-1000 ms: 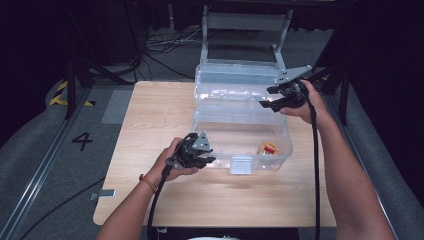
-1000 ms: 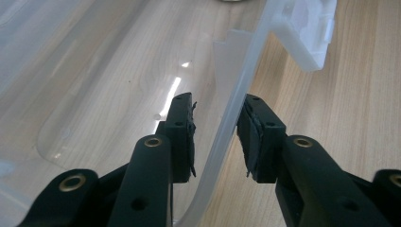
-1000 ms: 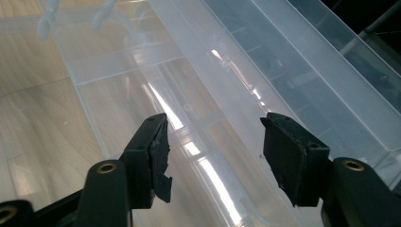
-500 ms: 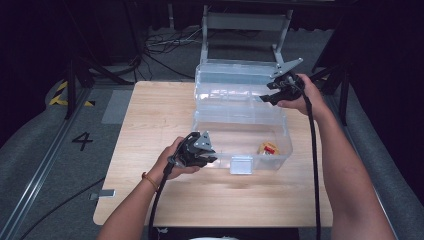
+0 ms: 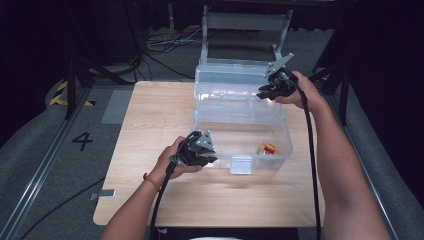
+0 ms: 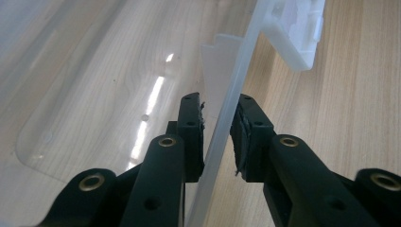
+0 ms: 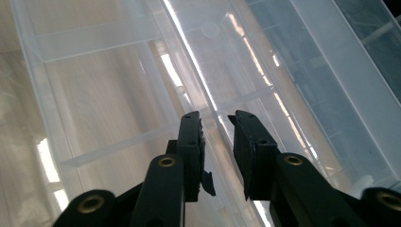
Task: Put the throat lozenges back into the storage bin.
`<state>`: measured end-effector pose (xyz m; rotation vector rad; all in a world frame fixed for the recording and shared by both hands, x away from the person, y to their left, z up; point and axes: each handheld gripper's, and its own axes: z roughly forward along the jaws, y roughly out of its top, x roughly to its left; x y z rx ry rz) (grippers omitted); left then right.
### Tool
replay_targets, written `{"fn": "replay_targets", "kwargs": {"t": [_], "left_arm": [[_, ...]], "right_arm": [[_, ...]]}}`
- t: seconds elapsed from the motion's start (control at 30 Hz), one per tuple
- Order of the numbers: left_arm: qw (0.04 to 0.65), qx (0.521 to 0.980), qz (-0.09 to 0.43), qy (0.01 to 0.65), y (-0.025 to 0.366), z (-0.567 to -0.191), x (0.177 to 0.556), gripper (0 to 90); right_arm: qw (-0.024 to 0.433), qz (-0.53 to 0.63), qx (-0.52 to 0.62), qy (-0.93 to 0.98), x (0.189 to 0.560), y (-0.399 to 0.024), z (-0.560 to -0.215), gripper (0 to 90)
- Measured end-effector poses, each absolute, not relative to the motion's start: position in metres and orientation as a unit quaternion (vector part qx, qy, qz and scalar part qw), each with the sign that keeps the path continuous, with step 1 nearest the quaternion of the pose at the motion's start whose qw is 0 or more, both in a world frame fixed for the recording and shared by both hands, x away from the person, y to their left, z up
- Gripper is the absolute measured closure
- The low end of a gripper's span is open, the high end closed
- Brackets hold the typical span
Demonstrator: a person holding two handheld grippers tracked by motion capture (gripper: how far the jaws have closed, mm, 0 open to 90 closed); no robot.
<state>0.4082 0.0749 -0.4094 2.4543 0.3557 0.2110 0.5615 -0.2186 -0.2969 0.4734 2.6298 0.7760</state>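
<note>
A clear plastic box (image 5: 235, 132) stands on the wooden table (image 5: 150, 115) with its lid (image 5: 227, 82) swung back. A small red and yellow thing (image 5: 269, 148) lies inside at the front right. My left gripper (image 5: 214, 159) is at the box's front left corner. It has closed in and is shut on the thin clear front wall (image 6: 239, 71), with a pad on each side (image 6: 220, 120). My right gripper (image 5: 261, 93) is at the lid's right end. Its jaws have just been closing, and a clear ridge (image 7: 189, 49) of the lid runs between them (image 7: 216, 127).
A white latch (image 5: 241, 164) hangs on the box's front, also seen as the white clip (image 6: 295, 33). A grey metal frame (image 5: 245, 22) stands behind the table, with cables on the dark floor. Bare tabletop lies left of and in front of the box.
The right hand has slid a little left along the lid's end, and its jaws have narrowed. The left hand has stayed at the box's front corner.
</note>
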Motion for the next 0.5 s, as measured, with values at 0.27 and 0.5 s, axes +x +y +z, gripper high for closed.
{"fn": "replay_targets", "kwargs": {"t": [0.27,0.5], "left_arm": [[0.258,0.952,0.091,0.139,0.062,-0.405,0.406,73.9],[0.214,0.963,0.099,0.127,0.053,-0.403,0.407,74.1]], "right_arm": [[0.174,0.229,0.137,0.948,0.564,-0.207,-0.291,81.1],[0.174,0.21,0.13,0.953,0.563,-0.202,-0.289,82.5]]}}
